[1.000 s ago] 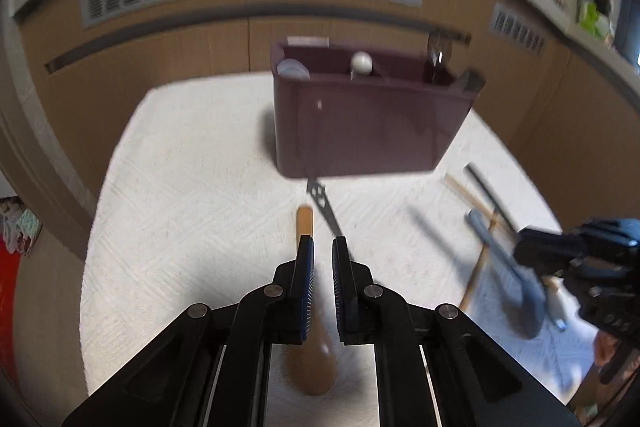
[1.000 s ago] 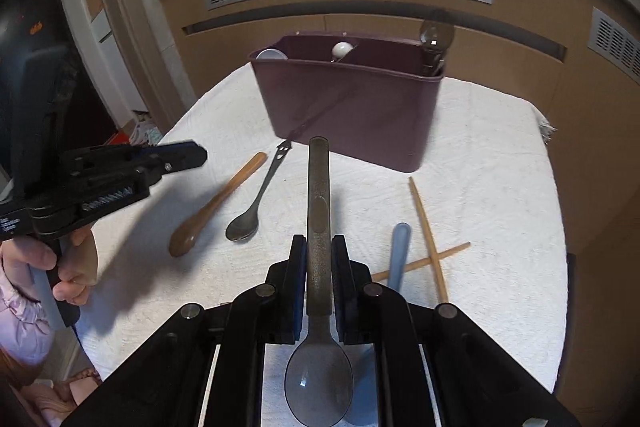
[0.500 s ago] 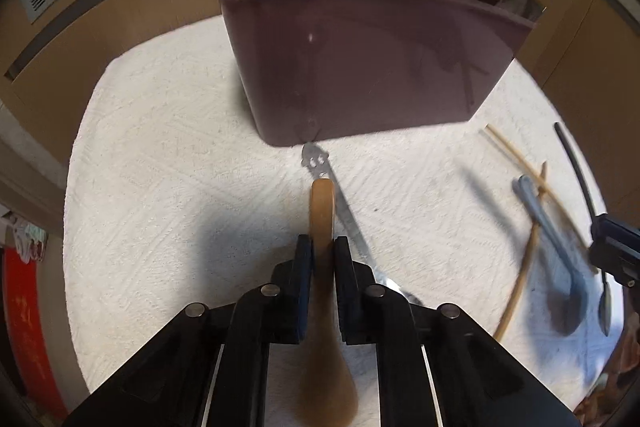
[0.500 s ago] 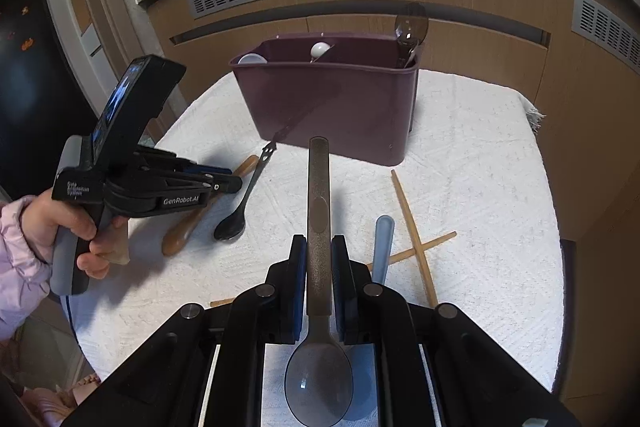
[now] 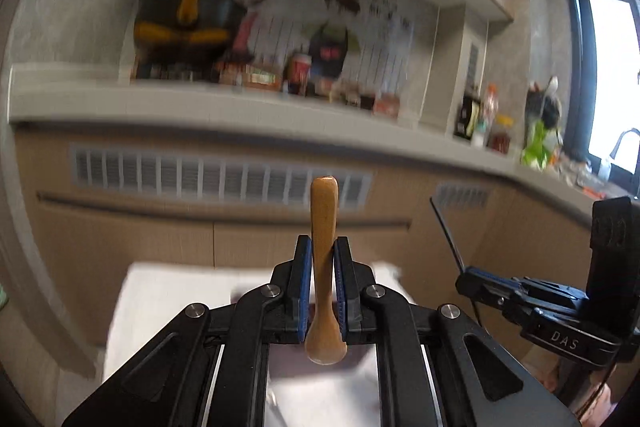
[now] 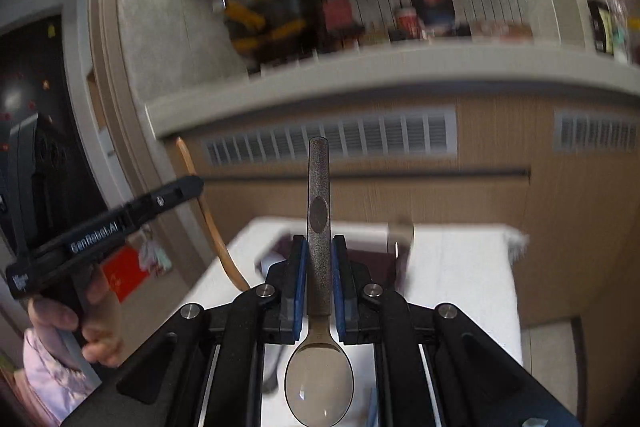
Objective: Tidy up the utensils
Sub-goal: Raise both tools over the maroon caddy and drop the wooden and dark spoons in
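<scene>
My left gripper (image 5: 322, 247) is shut on a wooden spoon (image 5: 324, 227) and holds it lifted, handle pointing up and away, bowl near the camera. My right gripper (image 6: 319, 245) is shut on a dark metal spoon (image 6: 318, 211), handle forward, bowl toward the camera. The maroon utensil bin (image 6: 372, 259) shows only partly behind the right gripper's fingers. In the right wrist view the left gripper (image 6: 192, 187) is at the left with the wooden spoon (image 6: 208, 215) hanging from it. In the left wrist view the right gripper (image 5: 464, 281) is at the right with the dark spoon (image 5: 448, 235) sticking up.
The white cloth-covered table (image 6: 460, 267) lies below both grippers. Behind it runs a wooden cabinet front with vents (image 5: 220, 179) under a cluttered counter (image 5: 280, 107). A person's hand (image 6: 80, 323) holds the left gripper.
Both grippers have tilted up and lifted from the table, each carrying its spoon. The wooden spoon has come off the cloth. The bin and the loose utensils have dropped almost out of view.
</scene>
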Demonstrator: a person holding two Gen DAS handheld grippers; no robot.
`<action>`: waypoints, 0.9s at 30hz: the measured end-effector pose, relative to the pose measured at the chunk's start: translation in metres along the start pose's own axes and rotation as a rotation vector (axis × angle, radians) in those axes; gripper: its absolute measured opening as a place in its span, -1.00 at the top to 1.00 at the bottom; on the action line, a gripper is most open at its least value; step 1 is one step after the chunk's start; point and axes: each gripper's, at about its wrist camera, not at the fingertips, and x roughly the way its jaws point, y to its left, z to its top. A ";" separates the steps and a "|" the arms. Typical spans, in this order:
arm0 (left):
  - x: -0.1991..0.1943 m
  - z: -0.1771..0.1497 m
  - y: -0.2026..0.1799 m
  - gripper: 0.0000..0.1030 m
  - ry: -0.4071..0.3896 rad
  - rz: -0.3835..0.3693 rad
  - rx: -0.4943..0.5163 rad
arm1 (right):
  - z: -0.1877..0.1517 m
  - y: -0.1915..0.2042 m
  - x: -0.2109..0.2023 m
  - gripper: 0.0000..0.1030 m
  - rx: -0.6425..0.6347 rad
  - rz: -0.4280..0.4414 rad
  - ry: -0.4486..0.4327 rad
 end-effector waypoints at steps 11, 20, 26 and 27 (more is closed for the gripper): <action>0.072 0.008 0.027 0.77 0.046 0.038 -0.023 | 0.041 -0.010 0.078 0.79 -0.035 -0.079 -0.068; 0.122 -0.037 0.044 0.76 0.184 0.065 -0.064 | 0.011 -0.030 0.135 0.79 -0.024 -0.091 0.022; 0.122 -0.059 0.047 0.49 0.241 0.069 -0.081 | -0.002 -0.039 0.140 0.44 -0.021 -0.073 0.075; 0.119 -0.061 0.047 0.44 0.242 0.071 -0.086 | -0.004 -0.040 0.137 0.44 -0.020 -0.077 0.073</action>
